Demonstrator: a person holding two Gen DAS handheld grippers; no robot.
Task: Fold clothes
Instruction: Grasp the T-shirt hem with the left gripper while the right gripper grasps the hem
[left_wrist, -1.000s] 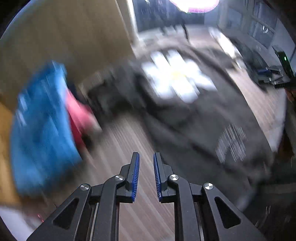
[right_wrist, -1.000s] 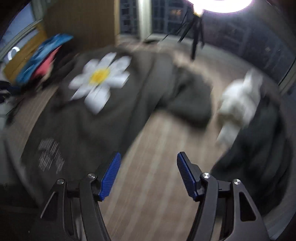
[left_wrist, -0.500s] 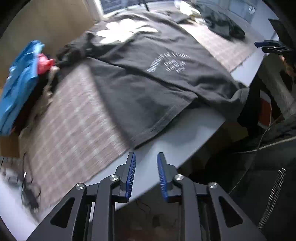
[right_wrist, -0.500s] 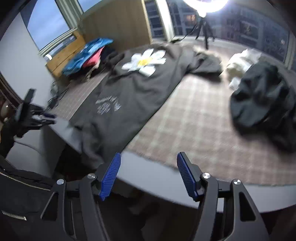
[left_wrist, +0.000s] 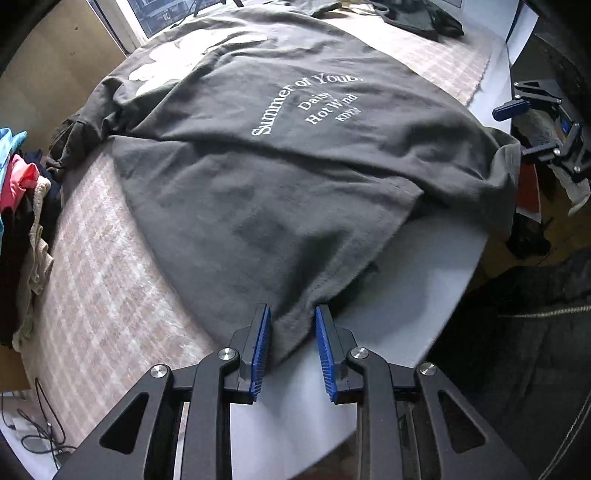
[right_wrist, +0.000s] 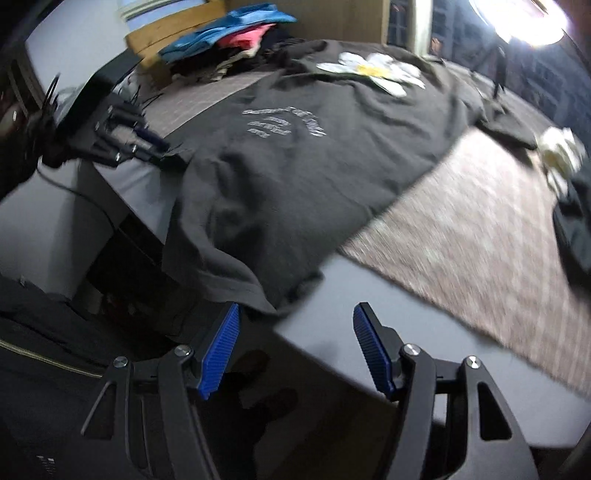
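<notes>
A dark grey T-shirt (left_wrist: 280, 173) with white lettering and a daisy print lies spread on the table, its hem hanging over the near edge. It also shows in the right wrist view (right_wrist: 314, 155). My left gripper (left_wrist: 291, 332) is open, its blue pads on either side of the shirt's bottom corner without closing on it. My right gripper (right_wrist: 295, 332) is wide open and empty, just short of the other hem corner at the table edge. In the left wrist view the right gripper (left_wrist: 543, 129) shows at the far right.
A checked cloth (left_wrist: 99, 295) covers the grey table (left_wrist: 406, 288). A pile of blue, pink and beige clothes (left_wrist: 22, 192) lies at the left. A black garment (right_wrist: 576, 221) and a white one (right_wrist: 561, 151) lie at the right. A ring light (right_wrist: 532, 18) shines behind.
Both grippers pulled back from above the shirt to the near table edge, then moved in to the hem corners. The left jaws have opened a little wider around the corner.
</notes>
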